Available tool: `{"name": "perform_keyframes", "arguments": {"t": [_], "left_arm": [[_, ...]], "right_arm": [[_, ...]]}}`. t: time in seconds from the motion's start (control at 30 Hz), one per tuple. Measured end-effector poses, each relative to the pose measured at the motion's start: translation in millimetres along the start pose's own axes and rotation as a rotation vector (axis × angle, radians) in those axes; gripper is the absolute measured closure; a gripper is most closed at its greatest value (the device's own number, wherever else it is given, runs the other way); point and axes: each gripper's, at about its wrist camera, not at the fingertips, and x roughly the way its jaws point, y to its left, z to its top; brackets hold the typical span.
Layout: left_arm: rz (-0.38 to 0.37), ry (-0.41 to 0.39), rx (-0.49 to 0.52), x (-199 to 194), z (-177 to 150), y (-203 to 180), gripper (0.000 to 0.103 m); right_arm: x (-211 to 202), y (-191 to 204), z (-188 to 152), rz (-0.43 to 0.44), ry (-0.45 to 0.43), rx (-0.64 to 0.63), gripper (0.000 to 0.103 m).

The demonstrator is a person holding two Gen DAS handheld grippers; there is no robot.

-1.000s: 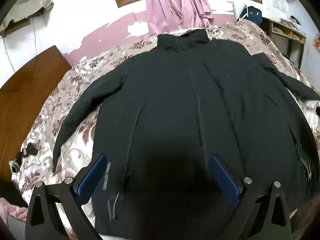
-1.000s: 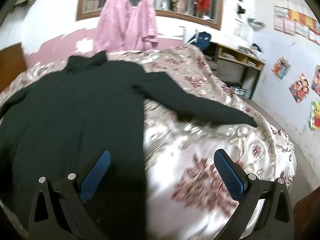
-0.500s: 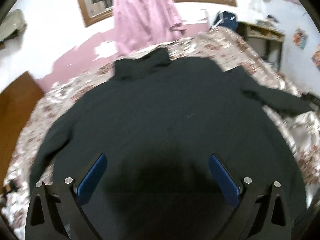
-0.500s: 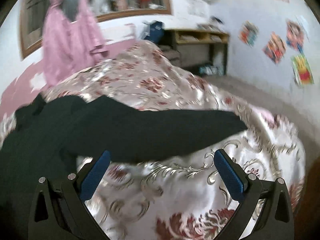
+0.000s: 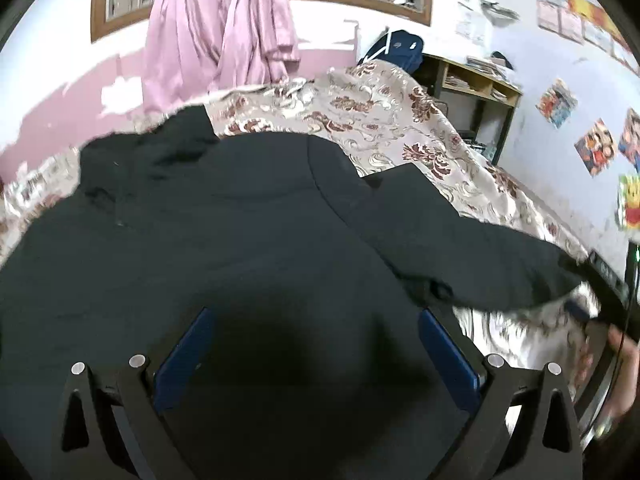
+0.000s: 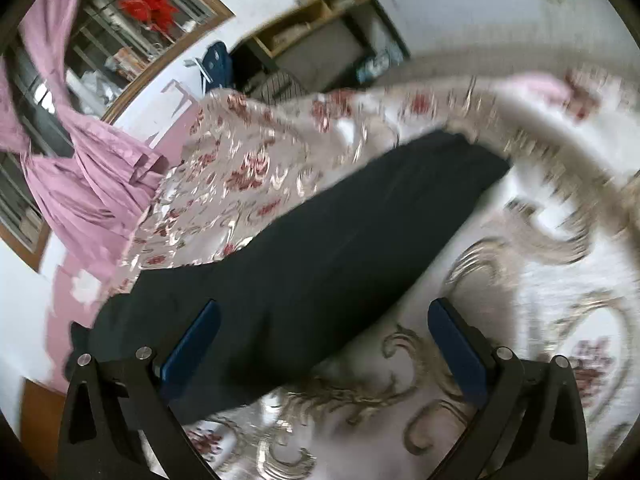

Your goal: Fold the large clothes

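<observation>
Left wrist view: one black jacket [image 5: 224, 240], laid flat across a bed under a floral bedspread [image 5: 384, 120], collar toward the far wall, body unfolded. Left tool [image 5: 316, 356]: jaws spread wide, nothing between them, poised over the jacket's lower body; contact with the cloth cannot be told. Right sleeve [image 5: 460, 248]: stretched out sideways toward the bed's edge, its cuff end near a person's hand [image 5: 616, 364] at the frame's right margin. Right wrist view: right tool [image 6: 324, 348], jaws likewise wide and empty, over that same sleeve [image 6: 340, 264], which runs diagonally across the bedspread [image 6: 260, 168]; the left pad overlaps the sleeve's dark cloth, the right pad lies over bare bedspread; the frame is blurred with motion. Background, both views: pink curtain [image 5: 216, 28] at a barred window, wooden shelf unit [image 5: 476, 84] against the wall. Progress, as judged: garment spread and ready, no fold visible yet; the sleeve looks to be the first item due for folding inward, with the opposite sleeve and the body folds all outstanding.
</observation>
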Motion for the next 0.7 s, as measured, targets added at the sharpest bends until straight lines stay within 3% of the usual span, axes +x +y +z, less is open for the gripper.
{"name": "perform_keyframes", "arguments": {"t": [0.13,0.37,0.47,0.53,0.7], "left_arm": [[-0.004,0.027,-0.021,27.0,8.9,-5.8,0.000],[0.019,0.123,0.058,64.2,-4.8,-22.7,0.000],[0.023,0.117,0.057,64.2,-6.8,-23.0,0.000],[0.028,0.122,0.060,65.3,-7.3,-24.5,0.000],[-0.041,0.133,0.024,58.2,-5.2,-13.3,0.000]], "right_arm": [[23.5,1.6,-1.0,-0.005,0.011,0.029,0.001],[39.9,5.7,-2.3,-0.041,-0.010,0.101,0.002],[43.0,12.5,-0.1,-0.095,-0.025,0.072,0.031],[41.5,11.4,0.8,-0.155,-0.034,0.056,0.071],[32.0,2.7,7.7,-0.148,-0.053,0.048,0.088]]}}
